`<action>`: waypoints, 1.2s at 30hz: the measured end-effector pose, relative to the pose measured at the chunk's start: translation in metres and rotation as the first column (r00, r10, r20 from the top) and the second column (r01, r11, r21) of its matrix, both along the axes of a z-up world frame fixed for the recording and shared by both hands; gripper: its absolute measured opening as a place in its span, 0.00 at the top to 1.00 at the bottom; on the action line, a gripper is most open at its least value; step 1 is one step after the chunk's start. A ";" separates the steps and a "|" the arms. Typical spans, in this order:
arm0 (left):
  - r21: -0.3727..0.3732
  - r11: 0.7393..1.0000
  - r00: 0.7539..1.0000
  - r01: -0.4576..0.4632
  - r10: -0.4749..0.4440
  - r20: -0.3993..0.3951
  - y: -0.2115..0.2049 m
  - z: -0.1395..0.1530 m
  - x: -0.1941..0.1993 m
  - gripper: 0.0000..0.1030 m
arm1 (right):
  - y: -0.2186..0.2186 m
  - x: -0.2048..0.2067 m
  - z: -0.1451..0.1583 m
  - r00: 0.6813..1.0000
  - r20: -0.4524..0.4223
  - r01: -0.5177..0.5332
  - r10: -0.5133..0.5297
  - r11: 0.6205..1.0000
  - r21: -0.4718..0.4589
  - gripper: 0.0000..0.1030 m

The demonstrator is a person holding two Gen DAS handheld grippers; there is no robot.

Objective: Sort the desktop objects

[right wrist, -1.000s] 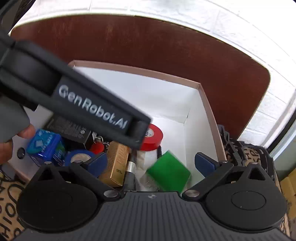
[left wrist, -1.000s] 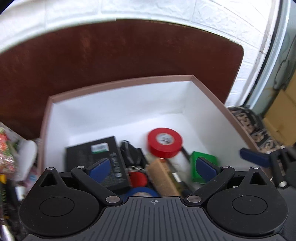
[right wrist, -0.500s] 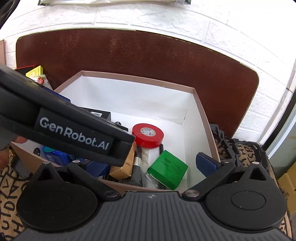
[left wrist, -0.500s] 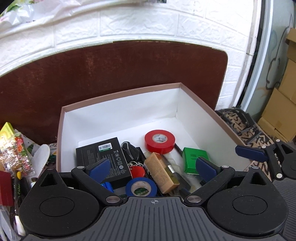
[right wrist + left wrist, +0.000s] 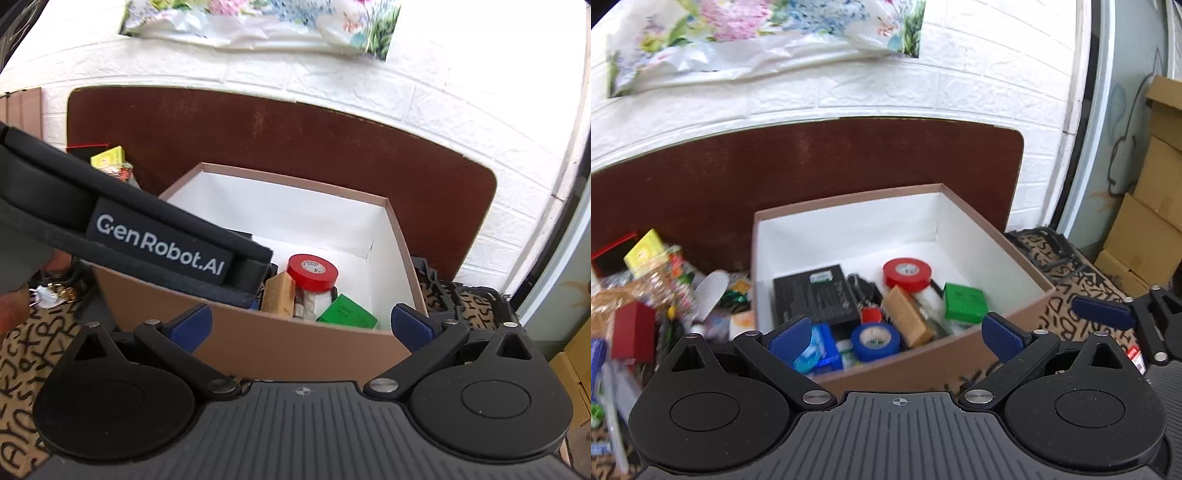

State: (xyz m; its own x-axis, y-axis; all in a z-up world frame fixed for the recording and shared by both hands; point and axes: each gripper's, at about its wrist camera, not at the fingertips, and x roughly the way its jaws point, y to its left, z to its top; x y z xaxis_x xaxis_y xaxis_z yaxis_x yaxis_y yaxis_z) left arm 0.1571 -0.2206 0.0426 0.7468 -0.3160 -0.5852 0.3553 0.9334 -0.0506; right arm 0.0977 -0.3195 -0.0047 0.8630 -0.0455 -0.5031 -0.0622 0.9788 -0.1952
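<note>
A brown box with white inside walls (image 5: 849, 225) (image 5: 295, 347) holds a red tape roll (image 5: 907, 273) (image 5: 312, 272), a green box (image 5: 964, 301) (image 5: 347, 314), a black box (image 5: 812, 295), a tan block (image 5: 908, 317) (image 5: 280, 297), a blue tape roll (image 5: 875, 341) and a blue packet (image 5: 820, 350). My left gripper (image 5: 895, 334) is open and empty, above and in front of the box's near edge. My right gripper (image 5: 301, 326) is open and empty too, before the box's near wall. The left gripper's body (image 5: 129, 236) crosses the right wrist view and hides the box's left part.
Left of the box lies a pile of packets, among them a red box (image 5: 631, 330) and a yellow one (image 5: 646, 251). A brown board (image 5: 812, 162) leans on the white brick wall. A patterned cloth (image 5: 1082, 295) covers the table. Cardboard cartons (image 5: 1148, 221) stand at right.
Both grippers have pulled back and up from inside the box, staying open and empty. The green box, blurred and moving a second ago, now rests in the box.
</note>
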 end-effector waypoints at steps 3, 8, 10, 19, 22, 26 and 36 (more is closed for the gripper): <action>0.004 1.000 1.000 -0.025 0.025 -0.005 0.008 -0.005 -0.023 0.00 | 0.006 -0.025 0.001 1.000 0.029 0.011 -0.012 1.000 0.001 0.00; -0.014 0.998 0.997 -0.063 0.063 -0.050 0.023 -0.014 -0.054 0.00 | 0.011 -0.060 -0.002 0.998 0.052 0.041 -0.044 0.998 0.057 0.00; -0.012 0.997 0.996 -0.070 0.069 -0.055 0.028 -0.017 -0.066 0.00 | 0.012 -0.071 -0.004 0.997 0.059 0.055 -0.059 0.996 0.072 0.00; 0.012 0.997 0.995 -0.081 0.081 -0.064 0.044 -0.023 -0.103 0.00 | 0.028 -0.115 -0.015 0.990 0.061 0.119 -0.126 0.986 0.113 0.00; 0.025 0.997 0.996 -0.074 0.075 -0.056 0.044 -0.023 -0.111 0.00 | 0.033 -0.120 -0.015 0.989 0.056 0.128 -0.135 0.986 0.109 0.00; 0.012 0.997 0.996 -0.074 0.075 -0.049 0.048 -0.020 -0.117 0.00 | 0.040 -0.125 -0.011 0.988 0.069 0.135 -0.140 0.988 0.076 0.00; -0.004 0.997 0.995 -0.074 0.073 -0.067 0.051 -0.019 -0.116 0.00 | 0.041 -0.125 -0.015 0.987 0.050 0.146 -0.150 0.987 0.068 0.00</action>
